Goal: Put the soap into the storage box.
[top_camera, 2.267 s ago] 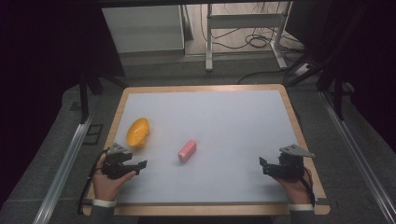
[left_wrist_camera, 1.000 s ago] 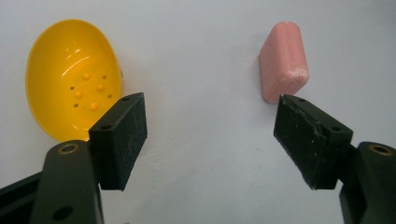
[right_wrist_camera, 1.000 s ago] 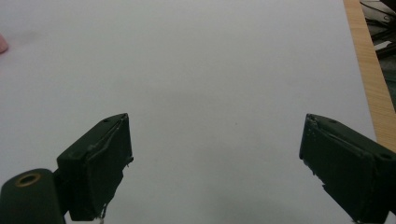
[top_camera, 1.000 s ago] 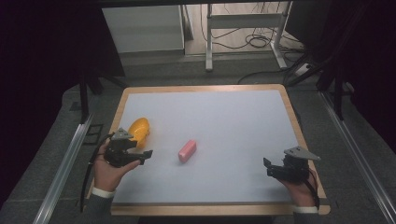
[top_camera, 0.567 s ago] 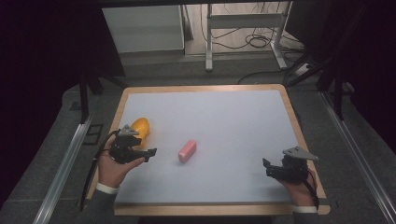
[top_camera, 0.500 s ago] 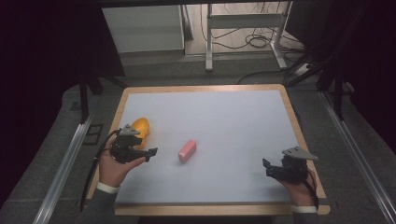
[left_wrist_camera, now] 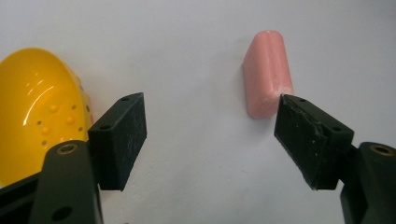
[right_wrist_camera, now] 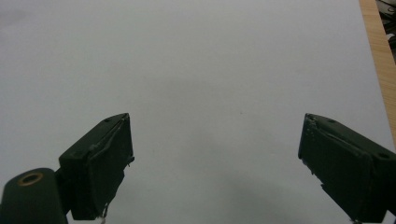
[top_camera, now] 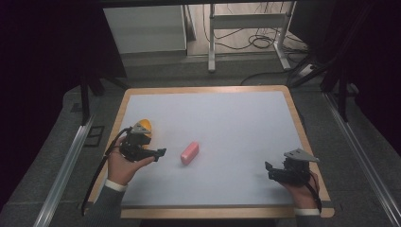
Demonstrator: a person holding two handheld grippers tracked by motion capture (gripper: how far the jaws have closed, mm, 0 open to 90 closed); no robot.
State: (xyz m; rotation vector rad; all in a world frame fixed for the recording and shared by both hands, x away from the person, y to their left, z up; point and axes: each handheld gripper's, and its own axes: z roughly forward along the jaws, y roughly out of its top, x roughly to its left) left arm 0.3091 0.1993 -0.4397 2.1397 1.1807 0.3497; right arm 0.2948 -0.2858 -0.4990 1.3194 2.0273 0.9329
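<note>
The left hand (top_camera: 124, 164) reaches in over the table's (top_camera: 236, 118) left side, holding the left gripper (top_camera: 158, 152) low with its jaws spread wide. A pink block (top_camera: 190, 152) lies just past the tips. A yellow bowl (top_camera: 143, 125) sits right behind that gripper. The right gripper (top_camera: 268, 168) rests near the right edge, jaws wide and holding nothing.

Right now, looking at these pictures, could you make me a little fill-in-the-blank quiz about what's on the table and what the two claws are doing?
1. The small pink rounded block lies flat on the white table top, nearest the ____ claw.
2. The left claw has its jaws ____, gripping nothing.
3. The glossy dimpled bowl-like object beside it is ____ in colour.
4. The right claw holds ____.

Missing words: left; open; yellow; nothing
</note>
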